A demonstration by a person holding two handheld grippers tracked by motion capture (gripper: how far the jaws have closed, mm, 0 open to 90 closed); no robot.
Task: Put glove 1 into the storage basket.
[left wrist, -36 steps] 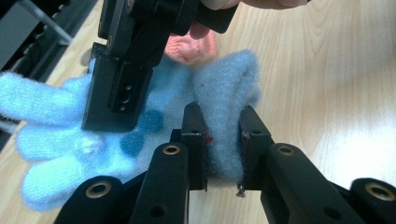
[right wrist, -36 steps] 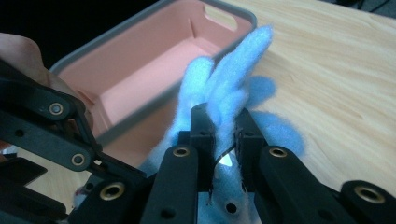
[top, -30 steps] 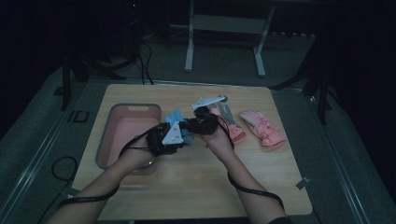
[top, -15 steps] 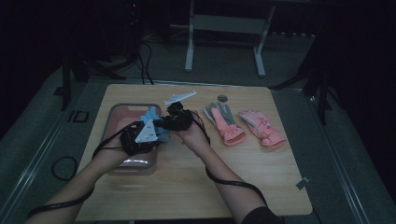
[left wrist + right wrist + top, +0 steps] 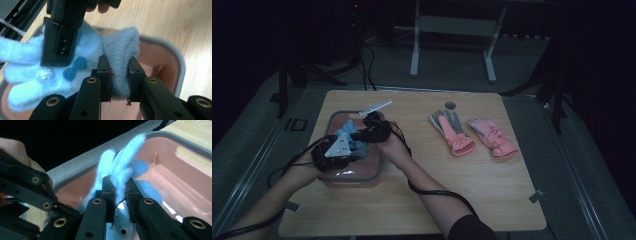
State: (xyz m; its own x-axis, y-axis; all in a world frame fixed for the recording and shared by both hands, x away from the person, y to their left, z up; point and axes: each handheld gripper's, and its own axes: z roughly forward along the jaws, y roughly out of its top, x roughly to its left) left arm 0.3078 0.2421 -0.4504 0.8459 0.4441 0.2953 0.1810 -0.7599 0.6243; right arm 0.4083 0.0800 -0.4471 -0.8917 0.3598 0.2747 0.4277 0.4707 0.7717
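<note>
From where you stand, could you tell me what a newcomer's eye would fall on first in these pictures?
Most striking is the fluffy light blue glove, pinched by both the left hand-held gripper and the right hand-held gripper above the pink bin at the table's left. Next comes the pair of pink gloves lying flat to the right on the wooden table.

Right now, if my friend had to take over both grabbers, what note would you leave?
Left gripper: shut on the blue fleece glove, pinching its cuff end.
Right gripper: shut on the same glove, near the fingers.
The glove hangs between both grippers above the pink bin at the table's left side.
The two pink gloves lie on the table to the right.
Done: blue glove carried over the bin.
Left: lower it in, let go, then probably fetch the pink gloves.
</note>
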